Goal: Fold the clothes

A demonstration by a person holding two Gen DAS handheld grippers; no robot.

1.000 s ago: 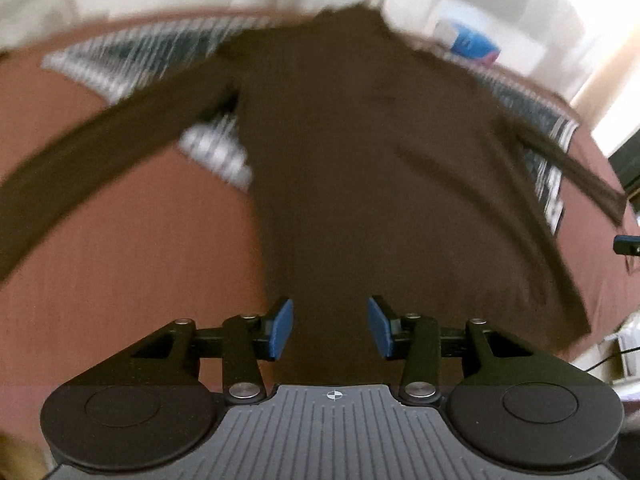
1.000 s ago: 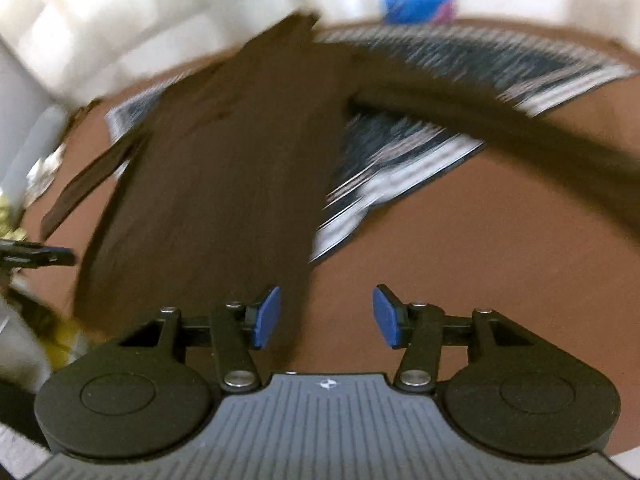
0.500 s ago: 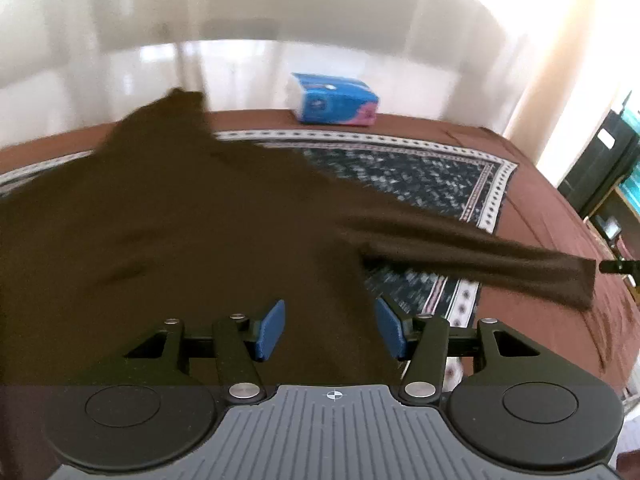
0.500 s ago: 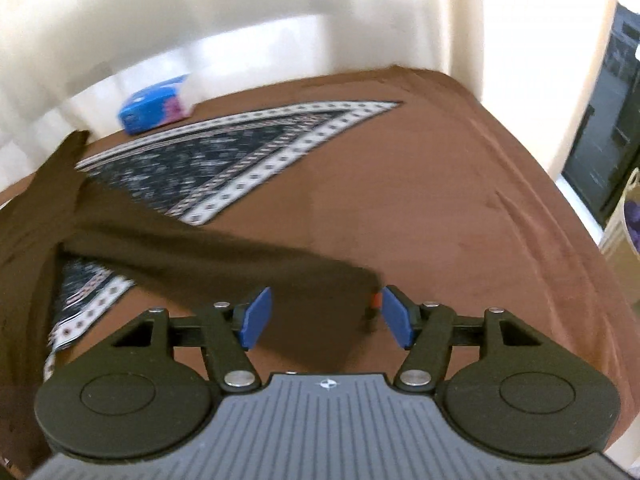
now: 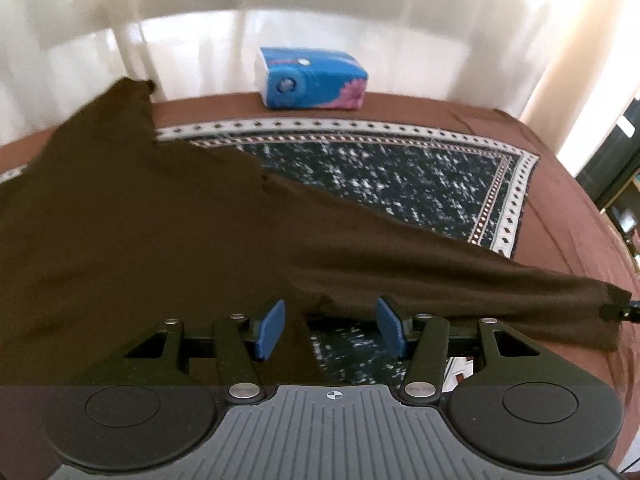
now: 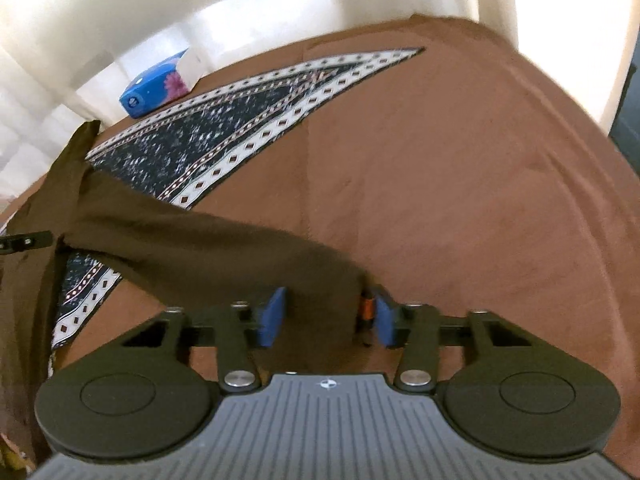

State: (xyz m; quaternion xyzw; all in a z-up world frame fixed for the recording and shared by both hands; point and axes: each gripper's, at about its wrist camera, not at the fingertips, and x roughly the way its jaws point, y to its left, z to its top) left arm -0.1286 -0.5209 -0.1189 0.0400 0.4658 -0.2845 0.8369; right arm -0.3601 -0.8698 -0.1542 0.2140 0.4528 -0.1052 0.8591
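Observation:
A dark brown long-sleeved top (image 5: 132, 220) lies spread on a brown-covered bed (image 6: 460, 180). Its right sleeve (image 5: 460, 276) stretches out to the right. My left gripper (image 5: 330, 330) is open, its jaws straddling the armpit where the sleeve meets the body. My right gripper (image 6: 326, 316) is open, with the sleeve's cuff end (image 6: 320, 276) lying between its blue pads; it also shows as a small dark tip at the cuff in the left wrist view (image 5: 624, 308). The top's left side is out of view.
A dark patterned cloth with a white diamond border (image 5: 392, 176) lies under the top. A blue tissue pack (image 5: 312, 78) sits at the bed's far edge before white curtains. The bed's right edge drops off near dark furniture (image 5: 616, 184).
Both views swung right, from the top's body to its right sleeve. My left gripper came in at the armpit and my right gripper closed in around the cuff. Both stayed open.

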